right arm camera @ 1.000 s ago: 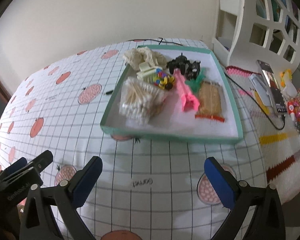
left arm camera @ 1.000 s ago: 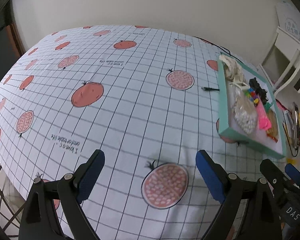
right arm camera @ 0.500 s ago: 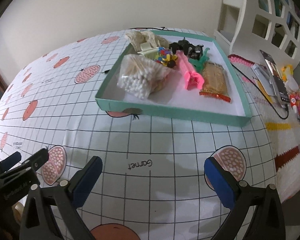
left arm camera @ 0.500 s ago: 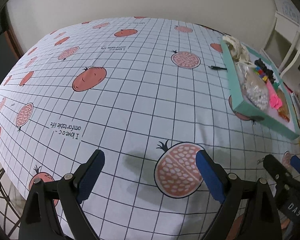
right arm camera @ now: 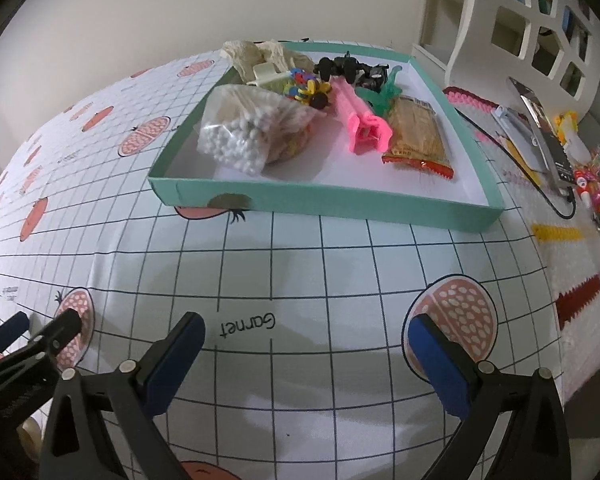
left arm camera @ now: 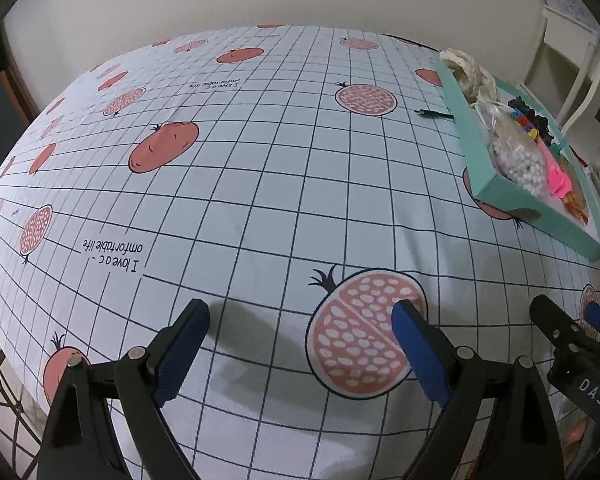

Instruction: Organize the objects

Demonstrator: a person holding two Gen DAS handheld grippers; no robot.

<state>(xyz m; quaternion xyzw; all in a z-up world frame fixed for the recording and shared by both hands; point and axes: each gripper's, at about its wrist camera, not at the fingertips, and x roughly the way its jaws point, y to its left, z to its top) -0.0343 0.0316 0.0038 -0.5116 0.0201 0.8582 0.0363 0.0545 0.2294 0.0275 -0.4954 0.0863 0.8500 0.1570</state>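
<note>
- On the far right part of the table, a shallow teal tray (right arm camera: 332,202) with a white floor rests flat on the tablecloth (right arm camera: 300,272); in the left wrist view the same tray (left arm camera: 496,188) sits at the right edge of the frame.
- Inside the tray, near its left front corner: a clear bag of cotton swabs (right arm camera: 248,132), lying on its side.
- Just right of the bag: a pink plastic clip (right arm camera: 362,120), lying lengthwise front to back.
- Right of the clip, touching or nearly touching it: a flat snack packet (right arm camera: 418,136) with a red lower edge.
- Behind these: a cluster of coloured beads (right arm camera: 306,88), a green plastic piece (right arm camera: 384,94), a black toy (right arm camera: 352,70) whose exact form is hard to make out, and a cream cloth bundle (right arm camera: 260,54) at the rear left corner, overhanging the rim.
- A small black plug (left arm camera: 434,114) lies on the cloth, just outside the tray's left wall.
- Right gripper (right arm camera: 306,364): jaws spread wide, nothing between them, hovering over the printed word "Garnet" near the table's front edge, well short of the tray.
- Left gripper (left arm camera: 300,354): jaws spread wide and empty, over a pomegranate print (left arm camera: 364,332), well apart from the tray.
- The tablecloth is white with a dark grid and red fruit prints.
- Right of the table: a knitted mat (right arm camera: 540,200) carrying small items, and a white shelf unit (right arm camera: 520,20) behind.
</note>
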